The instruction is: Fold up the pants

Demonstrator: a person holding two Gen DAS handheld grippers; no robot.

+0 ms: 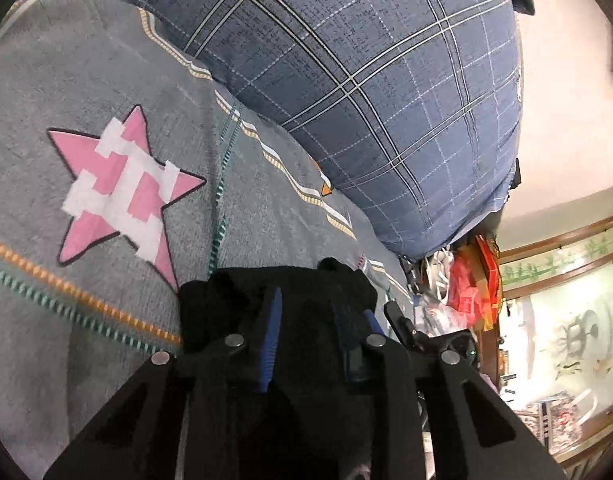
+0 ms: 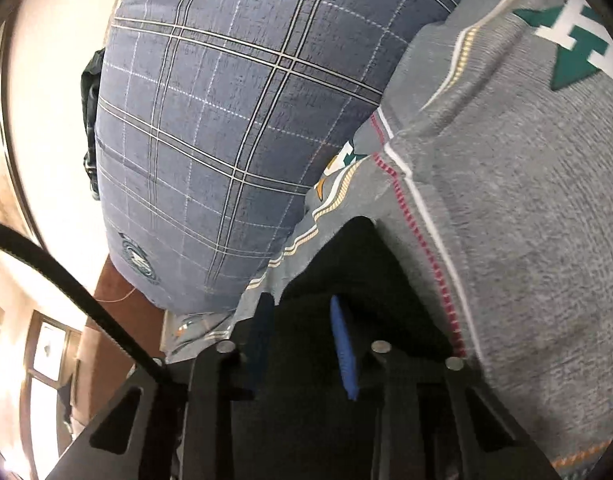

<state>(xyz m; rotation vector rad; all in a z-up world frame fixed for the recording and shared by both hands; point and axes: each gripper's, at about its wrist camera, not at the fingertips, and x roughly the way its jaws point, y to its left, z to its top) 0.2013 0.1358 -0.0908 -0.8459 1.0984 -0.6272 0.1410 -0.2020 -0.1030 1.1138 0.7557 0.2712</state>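
The pants [image 1: 306, 292] are black cloth, bunched between the blue-padded fingers of my left gripper [image 1: 318, 312], which is shut on them just above the grey bedspread [image 1: 66, 60]. In the right wrist view another part of the black pants [image 2: 346, 256] sits between the blue pads of my right gripper [image 2: 302, 320], which is shut on it over the same grey bedspread [image 2: 526, 220]. Most of the pants are hidden under the grippers.
A big blue plaid pillow [image 1: 386, 80] lies close ahead of both grippers and also shows in the right wrist view [image 2: 226, 120]. The bedspread has a pink star [image 1: 122, 188] and a green star [image 2: 578, 40]. Red bags and clutter [image 1: 466, 292] sit beyond the bed edge.
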